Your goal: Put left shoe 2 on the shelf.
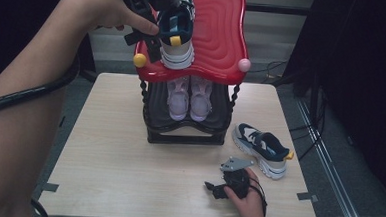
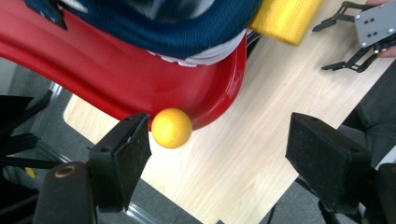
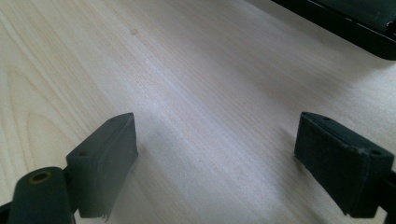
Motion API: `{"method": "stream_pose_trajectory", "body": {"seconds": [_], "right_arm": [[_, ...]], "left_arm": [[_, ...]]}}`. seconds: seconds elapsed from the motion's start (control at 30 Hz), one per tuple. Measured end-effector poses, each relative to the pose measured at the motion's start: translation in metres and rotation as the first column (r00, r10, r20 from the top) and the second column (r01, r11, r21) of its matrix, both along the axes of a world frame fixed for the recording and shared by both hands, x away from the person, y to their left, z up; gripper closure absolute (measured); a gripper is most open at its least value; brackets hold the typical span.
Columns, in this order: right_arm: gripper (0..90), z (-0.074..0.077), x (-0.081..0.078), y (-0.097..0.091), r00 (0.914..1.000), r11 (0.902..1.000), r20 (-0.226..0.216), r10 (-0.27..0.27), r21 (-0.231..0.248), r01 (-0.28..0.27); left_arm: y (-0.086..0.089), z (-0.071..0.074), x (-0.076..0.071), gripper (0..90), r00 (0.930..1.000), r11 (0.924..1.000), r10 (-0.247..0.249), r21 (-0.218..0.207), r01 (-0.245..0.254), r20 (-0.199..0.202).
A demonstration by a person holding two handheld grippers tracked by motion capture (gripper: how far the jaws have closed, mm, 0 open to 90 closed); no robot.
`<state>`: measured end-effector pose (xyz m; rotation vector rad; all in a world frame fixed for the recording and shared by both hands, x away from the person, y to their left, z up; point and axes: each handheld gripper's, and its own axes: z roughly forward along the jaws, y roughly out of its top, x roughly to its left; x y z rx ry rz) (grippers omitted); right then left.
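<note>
A navy, white and teal sneaker (image 1: 177,37) with a yellow heel tab (image 2: 285,18) stands on the red top shelf (image 1: 220,35) of a small shoe rack, heel toward me. My left gripper (image 1: 143,42) hangs open just off that heel, over the shelf's front left corner. In the left gripper view its pads (image 2: 123,154) stand wide apart with nothing between them, and the corner's yellow ball (image 2: 171,128) lies below. The matching sneaker (image 1: 261,147) lies on the table at the right. My right gripper (image 1: 212,189) rests open on the table (image 3: 201,93) near it.
A pair of pink shoes (image 1: 189,98) sits on the rack's black lower shelf (image 1: 156,106). A pink ball (image 1: 244,65) marks the red shelf's front right corner. Bare wooden tabletop (image 1: 118,154) stretches in front and to the left of the rack.
</note>
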<state>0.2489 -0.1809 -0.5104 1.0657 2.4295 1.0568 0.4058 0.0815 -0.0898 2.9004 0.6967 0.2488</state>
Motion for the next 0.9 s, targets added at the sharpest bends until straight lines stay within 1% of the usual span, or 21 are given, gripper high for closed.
{"method": "stream_pose_trajectory", "body": {"seconds": [0.03,0.07,0.17,0.23,0.3,0.37,0.43,0.47,0.63,0.73,0.8,0.9], "right_arm": [[12.6,0.000,0.000,0.000,1.0000,1.0000,0.000,0.000,0.000,0.000],[12.6,0.000,0.000,0.000,1.0000,1.0000,0.000,0.000,0.000,0.000],[12.6,0.000,0.000,0.000,1.0000,1.0000,0.000,0.000,0.000,0.000],[12.7,0.000,0.000,0.000,1.0000,1.0000,0.000,0.000,0.000,0.000],[12.7,0.000,0.000,0.000,1.0000,1.0000,0.000,0.000,0.000,0.000],[12.6,0.000,0.000,0.000,1.0000,1.0000,0.000,0.000,0.000,0.000],[12.7,0.000,0.000,0.000,1.0000,1.0000,0.000,0.000,0.000,0.000],[12.6,0.000,0.000,0.000,1.0000,1.0000,0.000,0.000,0.000,0.000],[12.7,0.000,0.000,0.000,1.0000,1.0000,0.000,0.001,0.000,-0.001],[12.7,0.000,0.000,0.000,1.0000,1.0000,0.000,0.000,0.001,0.000],[12.6,0.000,0.000,0.000,1.0000,1.0000,0.000,0.000,0.000,0.000],[12.6,0.000,0.000,0.000,1.0000,1.0000,0.000,-0.001,-0.001,0.001]], "left_arm": [[0.002,0.000,-0.001,20.7,1.0000,1.0000,0.007,-0.004,-0.007,-0.001],[0.003,-0.002,-0.002,20.5,0.9998,0.9996,0.022,-0.019,-0.022,0.001],[0.009,-0.004,-0.001,19.8,0.9996,0.9996,0.025,-0.016,-0.025,-0.013],[0.012,-0.007,-0.002,19.8,0.9993,0.9990,0.035,-0.027,-0.035,-0.013],[0.015,-0.009,-0.002,20.0,0.9993,0.9992,0.035,-0.019,-0.035,-0.015],[0.018,-0.011,-0.003,20.2,0.9989,0.9988,0.042,-0.023,-0.043,-0.019],[0.022,-0.013,-0.005,20.4,0.9990,0.9990,0.039,-0.020,-0.039,-0.021],[0.023,-0.014,-0.006,20.5,0.9987,0.9985,0.047,-0.026,-0.048,-0.022],[0.032,-0.017,-0.010,21.4,0.9981,0.9985,0.053,-0.015,-0.053,-0.032],[0.038,-0.021,-0.011,21.6,0.9976,0.9983,0.057,-0.006,-0.058,-0.039],[0.041,-0.024,-0.013,21.6,0.9967,0.9977,0.067,-0.007,-0.068,-0.045],[0.045,-0.029,-0.015,21.5,0.9970,0.9980,0.062,-0.007,-0.062,-0.047]]}}
